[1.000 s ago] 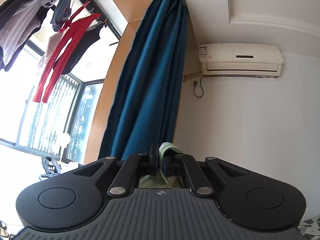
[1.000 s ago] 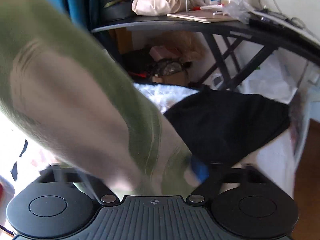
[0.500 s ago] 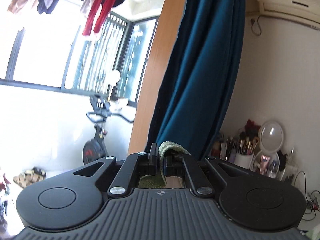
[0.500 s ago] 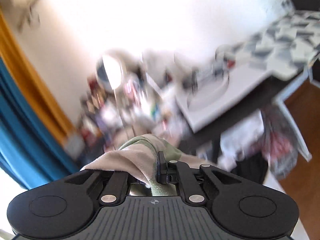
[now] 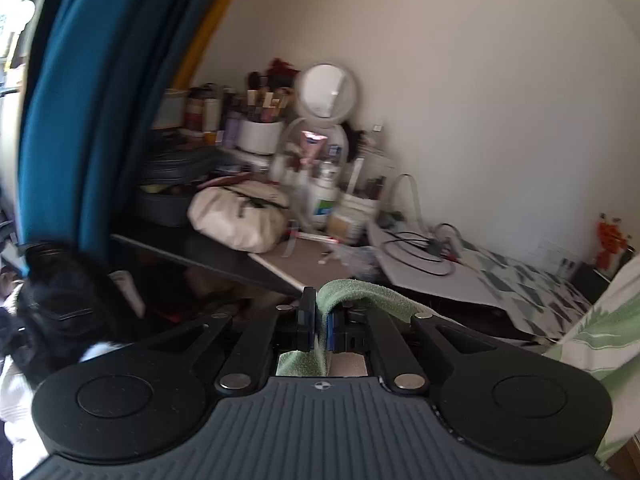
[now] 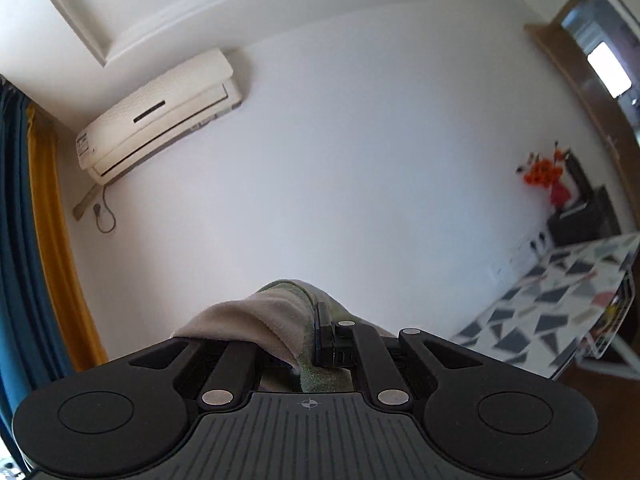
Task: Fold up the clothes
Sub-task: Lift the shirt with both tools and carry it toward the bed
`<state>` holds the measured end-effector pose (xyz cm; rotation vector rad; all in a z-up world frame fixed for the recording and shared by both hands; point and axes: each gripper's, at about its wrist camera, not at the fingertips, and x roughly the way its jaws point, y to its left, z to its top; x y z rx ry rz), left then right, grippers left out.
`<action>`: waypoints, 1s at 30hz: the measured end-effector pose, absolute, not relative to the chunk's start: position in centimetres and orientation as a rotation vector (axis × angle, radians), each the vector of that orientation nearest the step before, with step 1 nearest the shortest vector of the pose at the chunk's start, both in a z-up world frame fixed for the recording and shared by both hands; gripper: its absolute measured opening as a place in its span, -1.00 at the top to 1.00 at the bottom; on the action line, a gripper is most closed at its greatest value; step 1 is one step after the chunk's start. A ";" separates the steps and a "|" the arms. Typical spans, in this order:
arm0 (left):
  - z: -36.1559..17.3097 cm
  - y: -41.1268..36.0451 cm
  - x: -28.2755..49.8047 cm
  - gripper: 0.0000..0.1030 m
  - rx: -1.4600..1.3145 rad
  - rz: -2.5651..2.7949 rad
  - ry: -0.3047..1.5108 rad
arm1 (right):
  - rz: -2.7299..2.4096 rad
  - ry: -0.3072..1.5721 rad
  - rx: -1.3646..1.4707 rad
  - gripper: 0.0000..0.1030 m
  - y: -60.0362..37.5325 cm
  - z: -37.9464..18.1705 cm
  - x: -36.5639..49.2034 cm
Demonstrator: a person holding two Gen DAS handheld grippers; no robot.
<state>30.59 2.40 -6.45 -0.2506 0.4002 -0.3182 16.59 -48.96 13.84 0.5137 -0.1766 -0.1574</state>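
between both pairs of closed fingers, the green garment (image 5: 360,292) is pinched by the left gripper (image 5: 318,322) and right gripper (image 6: 308,340), raised for spreading; next, likely lay it flat.

Left tongs (image 5: 316,322): black linkage arms, silver pivot screws, ribbed grey housing, blue pads. Right tongs (image 6: 308,334): same build.

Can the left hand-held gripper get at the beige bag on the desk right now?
Probably not: the left hand-held gripper is shut on the green garment, so it is occupied. The bag lies unobstructed ahead.
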 end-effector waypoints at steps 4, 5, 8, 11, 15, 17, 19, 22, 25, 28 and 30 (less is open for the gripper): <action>-5.2 -4.3 28.6 0.89 -0.173 -0.442 0.290 | -0.235 -0.251 0.479 0.87 -52.2 15.3 10.4; -4.7 -6.2 27.5 0.89 -0.163 -0.457 0.226 | -0.250 -0.257 0.475 0.87 -53.4 15.2 9.0; -2.8 -11.2 24.1 0.89 -0.168 -0.472 -0.003 | -0.293 -0.275 0.473 0.87 -57.2 14.5 5.1; -0.8 -17.0 22.2 0.81 -0.156 -0.443 -0.196 | -0.309 -0.284 0.505 0.87 -62.7 12.7 1.8; 3.5 -24.0 24.5 0.81 -0.368 -0.379 -0.056 | -0.302 -0.250 0.541 0.87 -72.0 10.6 -2.0; 5.1 -27.3 25.5 0.81 -0.481 -0.384 0.018 | -0.295 -0.241 0.538 0.87 -76.0 10.3 -3.9; 6.0 -30.5 25.4 0.81 -0.515 -0.398 0.044 | -0.288 -0.231 0.536 0.87 -79.9 10.0 -5.9; 5.9 -34.2 25.7 0.81 -0.547 -0.420 0.109 | -0.301 -0.230 0.538 0.87 -84.0 10.1 -8.7; 4.7 -37.2 26.0 0.81 -0.567 -0.443 0.196 | -0.305 -0.240 0.525 0.87 -86.9 11.0 -10.9; 3.2 -39.6 26.4 0.81 -0.552 -0.461 0.246 | -0.308 -0.257 0.476 0.87 -89.0 11.8 -12.8; 2.4 -41.2 26.4 0.81 -0.532 -0.479 0.259 | -0.320 -0.260 0.449 0.87 -89.9 12.5 -13.2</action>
